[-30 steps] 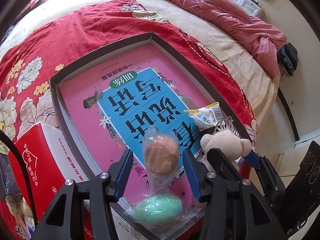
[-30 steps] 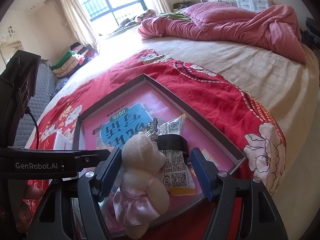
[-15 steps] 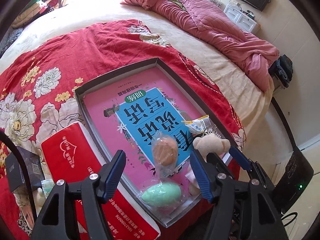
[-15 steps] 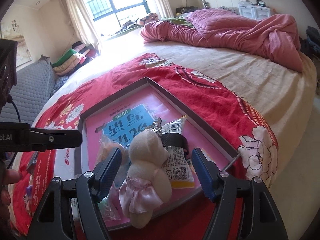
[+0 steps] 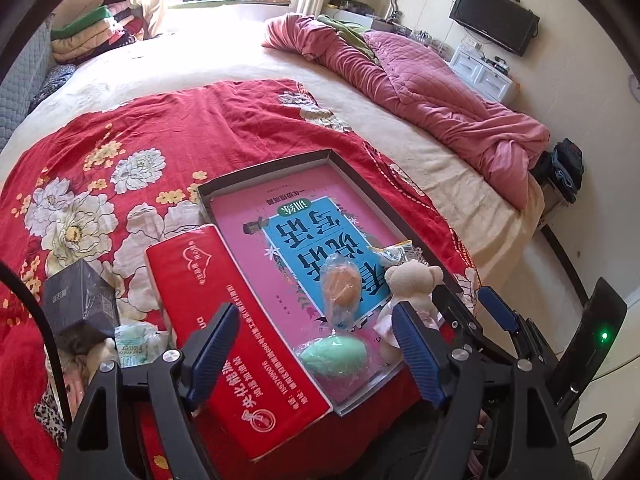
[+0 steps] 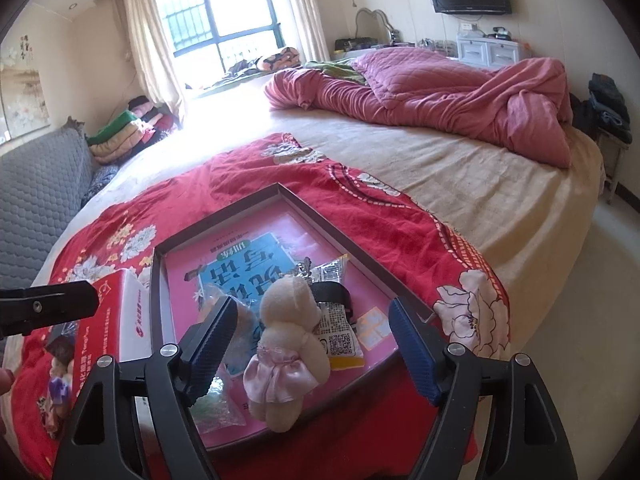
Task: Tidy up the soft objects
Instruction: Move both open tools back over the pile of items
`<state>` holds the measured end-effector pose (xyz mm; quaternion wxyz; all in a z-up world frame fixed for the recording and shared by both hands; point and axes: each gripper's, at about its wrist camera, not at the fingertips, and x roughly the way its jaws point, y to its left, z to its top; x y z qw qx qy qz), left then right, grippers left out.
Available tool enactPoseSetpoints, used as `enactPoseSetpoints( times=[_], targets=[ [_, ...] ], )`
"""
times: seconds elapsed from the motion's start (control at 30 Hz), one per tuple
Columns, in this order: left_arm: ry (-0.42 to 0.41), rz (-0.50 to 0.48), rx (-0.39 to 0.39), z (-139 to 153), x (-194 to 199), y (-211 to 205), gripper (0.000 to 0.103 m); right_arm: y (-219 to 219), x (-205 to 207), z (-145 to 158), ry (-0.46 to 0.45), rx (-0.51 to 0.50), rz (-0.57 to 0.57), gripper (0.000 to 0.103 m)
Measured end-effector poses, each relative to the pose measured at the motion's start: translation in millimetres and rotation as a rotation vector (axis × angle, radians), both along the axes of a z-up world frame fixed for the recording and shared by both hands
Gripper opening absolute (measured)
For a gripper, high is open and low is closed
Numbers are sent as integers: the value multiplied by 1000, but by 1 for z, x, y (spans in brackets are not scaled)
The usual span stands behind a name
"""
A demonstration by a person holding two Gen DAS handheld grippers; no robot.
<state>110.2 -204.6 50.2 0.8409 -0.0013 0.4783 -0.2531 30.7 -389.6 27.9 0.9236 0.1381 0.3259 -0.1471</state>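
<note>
fuzzy cream teddy bear point(image 6: 290, 322), satin skirt, in shallow rectangular cardboard tray point(image 6: 224, 224)

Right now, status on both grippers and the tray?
Left gripper, right gripper: just opened, nothing held. Teddy bear, orange sponge, green sponge lying in tray. Red tissue pack alongside.

Both wrist views look steeply down from near, side by side, sharing the tray point(image 5: 280, 168) point(image 6: 224, 216).

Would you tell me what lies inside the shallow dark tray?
Shallow dark tray: pink book, orange bagged egg, green one, cream teddy bear, snack packet. Beneath the book is hidden.
</note>
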Motion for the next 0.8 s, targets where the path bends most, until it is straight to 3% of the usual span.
enactPoseSetpoints(
  times=[0.47, 0.8],
  targets=[
    [-37, 15, -14, 8, -29, 34, 84, 27, -13, 31, -82, -104, 5, 80],
    [-41, 38, -31, 15, -40, 50, 85, 35, -23, 48, -118, -117, 6, 80]
  ],
)
